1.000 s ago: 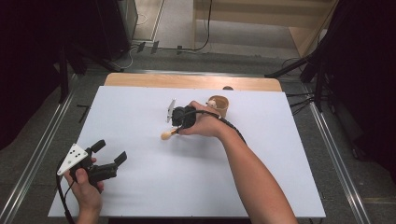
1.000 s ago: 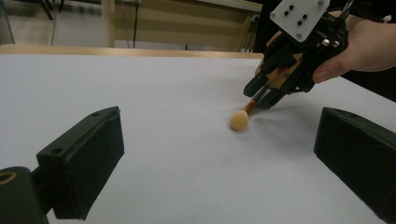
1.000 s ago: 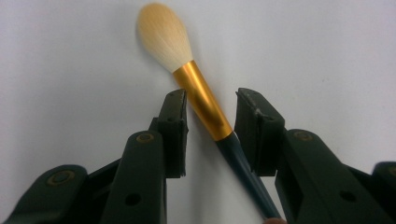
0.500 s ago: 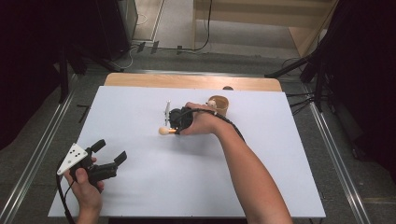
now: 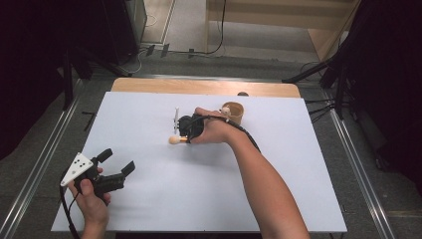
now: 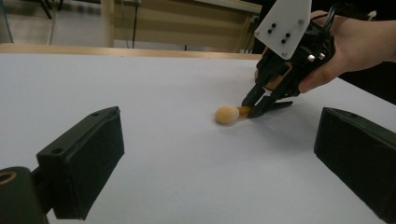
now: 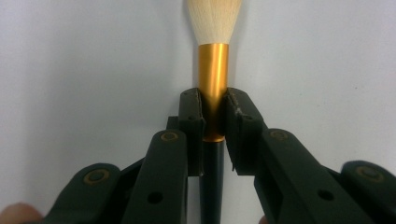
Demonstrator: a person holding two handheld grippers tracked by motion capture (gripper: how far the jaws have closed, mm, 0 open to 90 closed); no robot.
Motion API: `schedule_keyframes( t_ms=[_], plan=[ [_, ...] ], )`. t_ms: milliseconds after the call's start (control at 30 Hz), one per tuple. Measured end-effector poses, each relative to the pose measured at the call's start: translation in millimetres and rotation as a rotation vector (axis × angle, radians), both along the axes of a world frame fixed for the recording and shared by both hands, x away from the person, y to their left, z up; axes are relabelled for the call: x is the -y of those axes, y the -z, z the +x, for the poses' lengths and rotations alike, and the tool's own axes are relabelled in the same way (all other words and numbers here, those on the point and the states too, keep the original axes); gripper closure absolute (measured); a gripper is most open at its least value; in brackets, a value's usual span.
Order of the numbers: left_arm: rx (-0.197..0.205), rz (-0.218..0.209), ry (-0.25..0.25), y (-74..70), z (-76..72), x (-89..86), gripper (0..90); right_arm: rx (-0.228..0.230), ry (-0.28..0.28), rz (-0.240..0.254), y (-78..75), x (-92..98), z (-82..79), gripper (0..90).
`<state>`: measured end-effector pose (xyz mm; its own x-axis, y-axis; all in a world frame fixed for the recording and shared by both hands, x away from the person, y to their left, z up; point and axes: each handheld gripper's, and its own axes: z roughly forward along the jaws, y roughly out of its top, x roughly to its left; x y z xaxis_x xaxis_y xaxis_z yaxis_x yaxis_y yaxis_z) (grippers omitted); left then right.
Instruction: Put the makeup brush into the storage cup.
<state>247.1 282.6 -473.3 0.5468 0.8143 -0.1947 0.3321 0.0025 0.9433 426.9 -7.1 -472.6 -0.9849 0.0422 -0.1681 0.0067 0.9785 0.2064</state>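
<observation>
Brush (image 7: 213,70): lying flat on the white table (image 5: 149,199) near its middle, cream bristle head pointing away from the wooden cup (image 5: 233,112). The right gripper (image 7: 214,135) has its jaws closed on the gold ferrule, both pads pressing the metal just ahead of the dark handle; they have just been closing, with the ferrule between them. In the left gripper view the same grip is confirmed, jaw tips low at the table and the bristle head (image 6: 227,115) resting on the surface (no lift visible yet). The cup stands just behind the right hand (image 5: 214,130), upright, contents hard to make out.

The left gripper (image 5: 115,167) sits well apart at the near left corner, jaws wide and holding nothing.

Assessment: the grasp appears secured, so the pick-up stage looks complete. Remaining, as judged, is raising the brush and carrying it to its destination, likely the cup; none of that is done.
</observation>
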Motion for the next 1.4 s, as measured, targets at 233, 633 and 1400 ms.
schedule_keyframes(
  t_ms=[233,633,1400],
  plan=[
    [0.001,0.001,-0.001,-0.2,-0.1,-0.6,2.0,-0.002,0.064,0.094,-10.9,6.3,2.6,79.5],
    [0.001,0.008,0.002,-0.4,-0.1,1.0,2.0,0.034,0.175,0.314,-34.3,26.4,1.8,79.6],
    [0.004,0.03,0.005,-0.6,-0.6,4.6,2.0,0.047,0.265,0.658,-59.9,52.6,-8.2,79.6]
  ],
)
